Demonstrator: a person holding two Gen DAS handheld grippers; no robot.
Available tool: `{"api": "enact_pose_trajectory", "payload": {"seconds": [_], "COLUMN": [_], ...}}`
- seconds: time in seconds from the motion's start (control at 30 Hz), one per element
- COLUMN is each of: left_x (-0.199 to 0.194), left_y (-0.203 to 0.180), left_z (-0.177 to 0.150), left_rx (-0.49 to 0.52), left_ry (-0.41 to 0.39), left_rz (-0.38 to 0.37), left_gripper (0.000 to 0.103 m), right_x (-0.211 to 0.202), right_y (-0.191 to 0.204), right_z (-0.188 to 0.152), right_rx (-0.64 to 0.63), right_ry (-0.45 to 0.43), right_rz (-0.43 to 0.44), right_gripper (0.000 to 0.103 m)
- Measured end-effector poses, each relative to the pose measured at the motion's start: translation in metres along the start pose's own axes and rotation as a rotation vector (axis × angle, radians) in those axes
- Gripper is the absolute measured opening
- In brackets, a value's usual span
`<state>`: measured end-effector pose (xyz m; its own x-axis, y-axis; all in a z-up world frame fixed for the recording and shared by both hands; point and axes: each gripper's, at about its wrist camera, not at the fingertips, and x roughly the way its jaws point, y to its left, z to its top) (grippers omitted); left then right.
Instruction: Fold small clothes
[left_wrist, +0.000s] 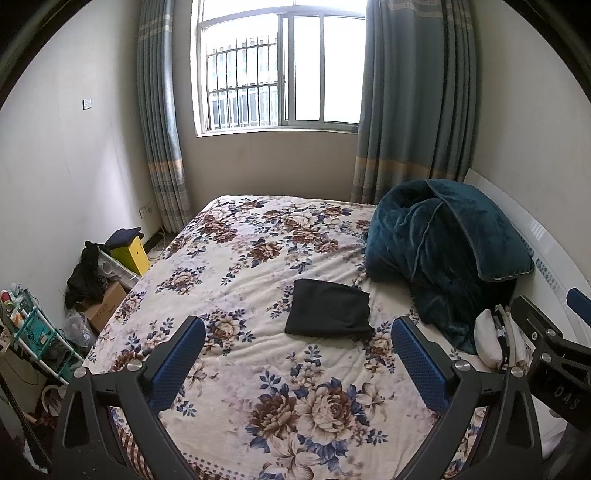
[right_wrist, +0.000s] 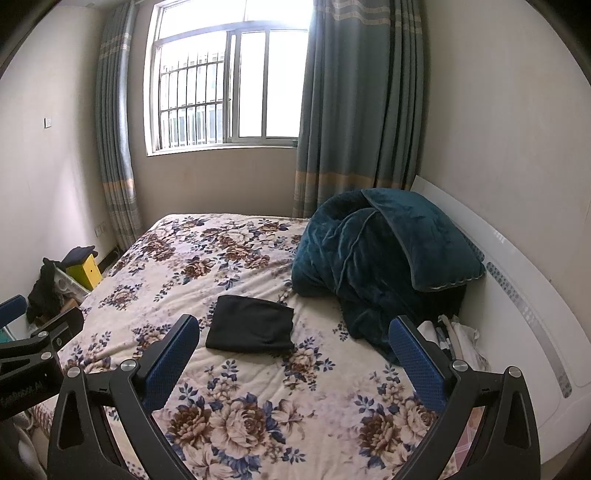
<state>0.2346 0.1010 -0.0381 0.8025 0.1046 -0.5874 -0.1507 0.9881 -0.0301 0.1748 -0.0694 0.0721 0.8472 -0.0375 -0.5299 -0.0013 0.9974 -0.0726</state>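
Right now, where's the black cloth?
In both views the black cloth lies folded on the floral bedspread, mid-bed, left of the teal blanket, ahead of both open grippers.

Matt black cloth garment (left_wrist: 328, 309), fleecy floral bed cover (left_wrist: 236, 280), plush teal velvet blanket (left_wrist: 443, 251), textured blue gripper pads (left_wrist: 181, 363), matt black plastic frame.

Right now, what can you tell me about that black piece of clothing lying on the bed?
The black garment is a small, plain dark piece that looks like soft, matte fabric. It is already folded into a neat, roughly rectangular packet, a little wider at the far end, and lies flat. It rests on the floral bedspread, near the middle of the bed, just short of the heaped teal blanket but apart from it. Nothing holds it: both pairs of fingers are open and clear of it.
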Motion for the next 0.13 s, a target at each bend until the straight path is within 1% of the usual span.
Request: {"api": "enact_pose_trajectory", "payload": {"seconds": [0.13], "left_x": [-0.0018], "left_y": [-0.0032], "left_z": [0.0011], "left_rx": [0.0], "left_ry": [-0.014], "left_rz": [-0.003], "left_gripper": [0.103], "right_x": [-0.0006], "right_y": [0.0009], "right_z": [-0.0009], "right_rx": [0.002], "right_ry": [0.001], "right_rz": [-0.002], "right_gripper": [0.103]}}
